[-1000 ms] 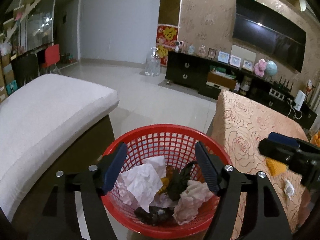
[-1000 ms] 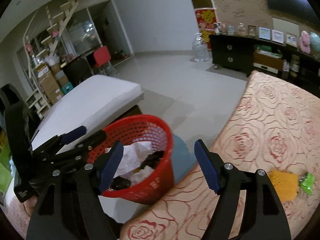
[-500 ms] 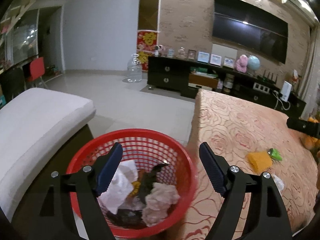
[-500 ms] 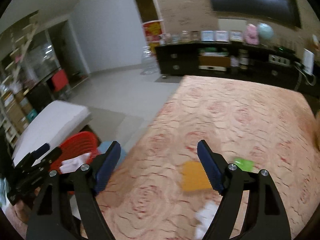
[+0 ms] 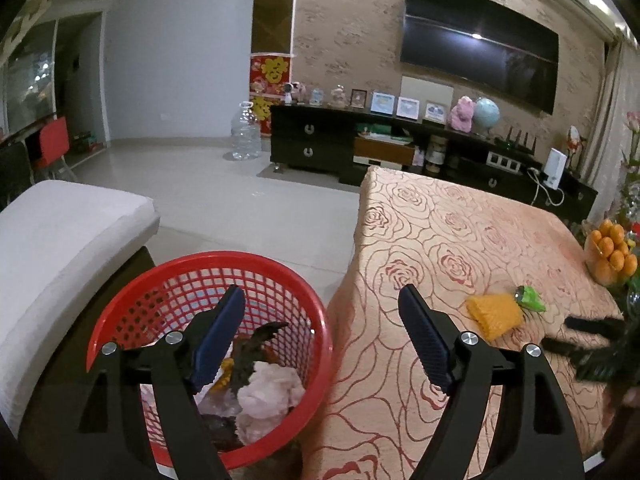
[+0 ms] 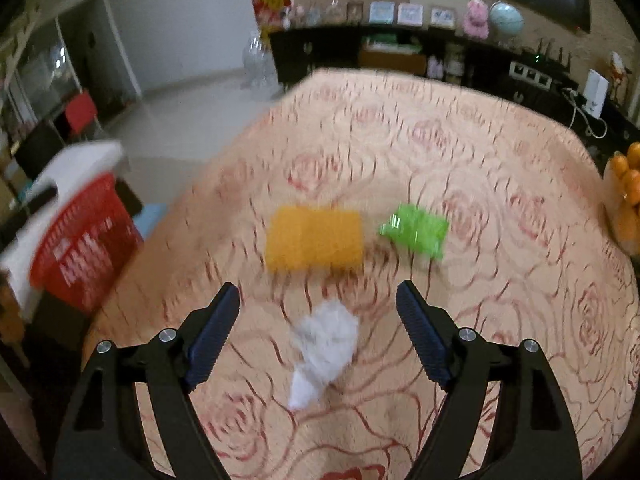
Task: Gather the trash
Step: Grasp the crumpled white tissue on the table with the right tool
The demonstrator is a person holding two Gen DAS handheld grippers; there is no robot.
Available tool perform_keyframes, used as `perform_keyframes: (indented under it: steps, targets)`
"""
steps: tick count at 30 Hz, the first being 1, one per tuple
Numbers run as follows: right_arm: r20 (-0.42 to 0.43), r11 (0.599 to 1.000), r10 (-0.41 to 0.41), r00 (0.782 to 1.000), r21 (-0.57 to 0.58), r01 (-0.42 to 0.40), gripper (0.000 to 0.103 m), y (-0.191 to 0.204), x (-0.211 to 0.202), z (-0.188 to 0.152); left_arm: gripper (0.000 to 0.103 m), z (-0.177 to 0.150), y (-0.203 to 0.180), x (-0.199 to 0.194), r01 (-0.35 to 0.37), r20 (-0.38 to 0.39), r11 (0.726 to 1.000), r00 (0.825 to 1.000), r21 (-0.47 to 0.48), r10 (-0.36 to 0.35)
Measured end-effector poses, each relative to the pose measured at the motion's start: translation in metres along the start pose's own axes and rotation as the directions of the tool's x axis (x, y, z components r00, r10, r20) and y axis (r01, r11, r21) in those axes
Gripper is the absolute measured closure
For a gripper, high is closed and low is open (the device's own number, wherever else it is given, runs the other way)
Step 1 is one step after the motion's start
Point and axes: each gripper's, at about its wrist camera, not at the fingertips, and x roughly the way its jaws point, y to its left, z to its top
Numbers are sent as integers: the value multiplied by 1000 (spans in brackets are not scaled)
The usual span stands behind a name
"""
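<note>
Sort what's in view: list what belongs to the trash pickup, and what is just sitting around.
Belongs to the job:
- red basket, already holding trash
- crumpled white tissue
- orange sponge-like piece
- green wrapper
- right claw, open above the tissue

Just sitting around:
- oranges
- rose-patterned tablecloth
- white cushion
- water jug
- globe
</note>
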Motion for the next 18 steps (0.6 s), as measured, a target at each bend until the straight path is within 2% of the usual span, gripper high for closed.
perform_keyframes:
  steps: [3, 5, 8, 11, 18]
  targets:
    - [-55, 999, -14, 998, -46, 11, 34, 4, 16, -16, 27, -1, -6, 0, 6, -1, 1000, 1000, 12, -6]
    - [-88, 998, -19, 996, -65, 14, 50, 5, 24, -24, 27, -2, -11, 1, 12, -3, 1000, 1000, 19, -12]
    - [-105, 996, -35, 994, -82, 26, 62, 5, 33, -29, 27, -3, -16, 2, 16, -6, 999, 1000, 29, -16]
    - [-93, 996, -35, 995, -81, 27, 69, 3, 33, -28, 27, -3, -22, 3, 21, -7, 999, 1000, 40, -20]
    - [-31, 999, 0, 1000, -39, -1, 71, -2, 6, -11, 27, -6, -32, 7, 42, -15, 997, 999, 71, -41]
